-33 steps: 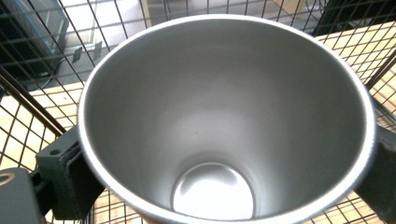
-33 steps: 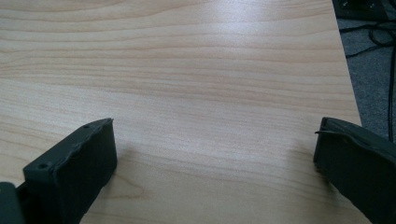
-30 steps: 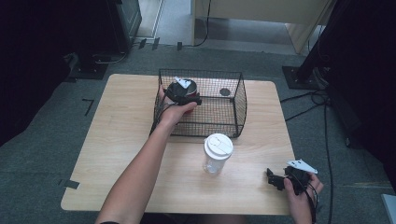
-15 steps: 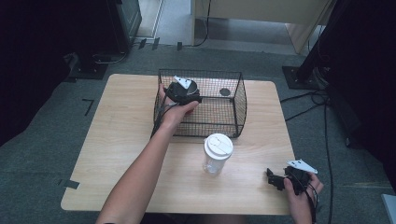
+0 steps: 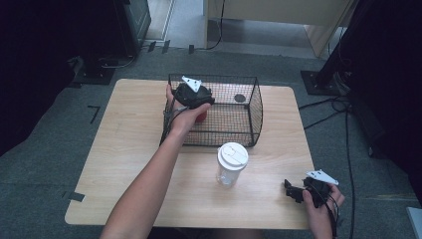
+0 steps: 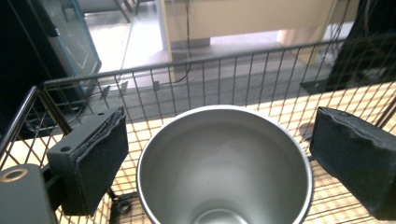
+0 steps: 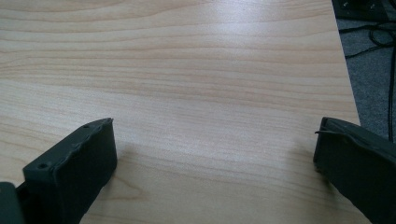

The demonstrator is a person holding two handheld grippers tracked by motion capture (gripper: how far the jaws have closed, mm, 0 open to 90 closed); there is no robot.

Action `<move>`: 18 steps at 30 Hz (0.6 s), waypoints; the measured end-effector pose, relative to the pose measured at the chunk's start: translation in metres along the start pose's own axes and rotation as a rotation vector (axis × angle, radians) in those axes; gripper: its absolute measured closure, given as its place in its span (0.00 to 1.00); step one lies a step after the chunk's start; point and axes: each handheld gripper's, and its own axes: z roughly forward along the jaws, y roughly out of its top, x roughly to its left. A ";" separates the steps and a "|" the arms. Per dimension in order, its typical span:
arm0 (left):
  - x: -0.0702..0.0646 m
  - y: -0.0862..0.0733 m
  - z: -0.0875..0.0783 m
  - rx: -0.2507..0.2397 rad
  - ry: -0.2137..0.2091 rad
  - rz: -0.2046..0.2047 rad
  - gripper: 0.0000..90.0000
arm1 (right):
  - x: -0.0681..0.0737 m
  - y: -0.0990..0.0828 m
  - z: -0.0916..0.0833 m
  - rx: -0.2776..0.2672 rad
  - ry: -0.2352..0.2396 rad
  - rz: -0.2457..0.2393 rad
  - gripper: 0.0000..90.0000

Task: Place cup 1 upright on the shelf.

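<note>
A black wire basket (image 5: 251, 117) stands on the far half of the wooden table (image 5: 124, 149). My left gripper (image 5: 195, 95) reaches down into its left end, over a red cup (image 5: 200, 117). In the left gripper view the cup (image 6: 224, 163) shows a steel inside and stands upright between the two pads of my left gripper (image 6: 222, 121), which is open, with small gaps at either side. My right gripper (image 5: 293, 190) rests low at the table's near right corner. It is open over bare wood, as the right gripper view (image 7: 215, 140) shows.
A clear plastic cup with a white lid (image 5: 231, 162) stands just in front of the basket. A small dark round thing (image 5: 240, 98) lies on the basket floor at the far right. Cables trail on the floor (image 5: 343, 114) to the right of the table.
The left gripper has edged slightly toward the far side of the basket. The right hand has stayed still.
</note>
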 end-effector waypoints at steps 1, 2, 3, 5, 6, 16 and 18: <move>0.000 0.000 0.000 0.000 0.000 0.000 0.06 | 0.000 0.000 0.000 0.000 0.000 0.000 0.00; -0.001 0.002 -0.002 -0.008 -0.008 0.003 0.06 | 0.000 0.000 0.000 0.000 0.000 0.000 0.00; -0.001 0.002 -0.002 -0.008 -0.008 0.003 0.06 | 0.000 0.000 0.000 0.000 0.000 0.000 0.00; -0.002 0.004 -0.004 -0.012 -0.015 -0.002 0.06 | 0.000 0.000 0.000 0.000 0.000 0.000 0.00; -0.002 0.006 -0.006 -0.015 -0.016 0.001 0.06 | 0.000 0.000 0.000 0.000 0.000 0.000 0.00; 0.003 0.019 -0.026 -0.031 -0.035 -0.002 0.06 | 0.000 0.000 0.000 0.000 0.000 0.000 0.00; 0.004 0.020 -0.028 -0.027 -0.037 0.000 0.06 | 0.000 0.000 0.000 0.000 0.000 0.000 0.00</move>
